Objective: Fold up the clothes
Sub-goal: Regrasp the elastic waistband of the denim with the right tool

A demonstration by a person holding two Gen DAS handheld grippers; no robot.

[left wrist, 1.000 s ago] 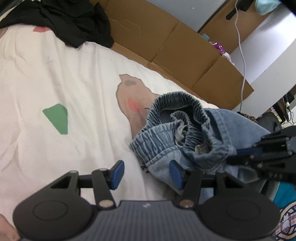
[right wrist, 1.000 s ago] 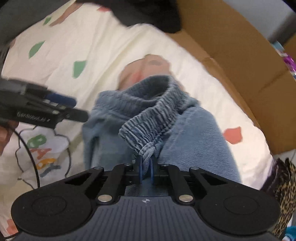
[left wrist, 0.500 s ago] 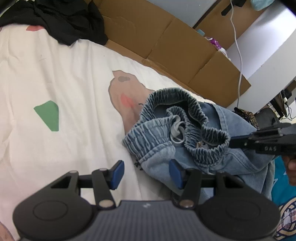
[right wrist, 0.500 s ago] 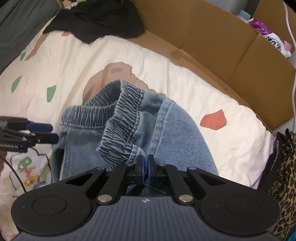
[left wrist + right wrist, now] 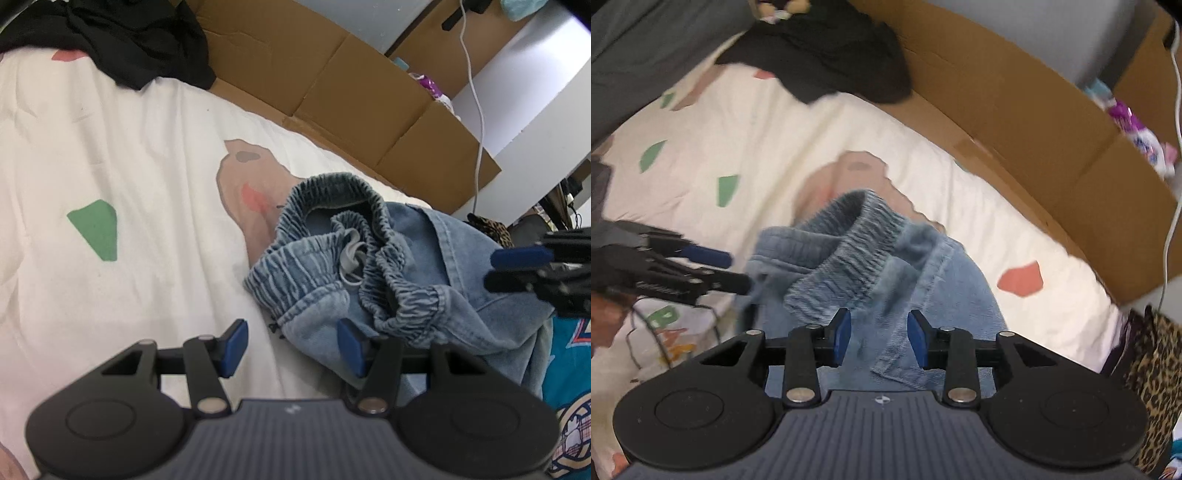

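A bunched pair of light blue denim shorts with an elastic waistband lies on the white patterned bedsheet. My left gripper hovers open at the shorts' near left edge, its right pad over the denim. The right gripper's tips show at the right edge of that view, beside the shorts. In the right wrist view my right gripper stands open above the denim shorts, nothing between its pads. The left gripper shows at the left, tips close to the waistband.
A black garment lies crumpled at the far edge of the bed. Brown cardboard boxes line the far side. A leopard-print cloth sits at the right, and a teal printed fabric lies near the front right.
My right gripper was shut on the denim waistband and has opened, letting the shorts go. The shorts have settled onto the sheet. My left gripper stayed open and barely shifted.
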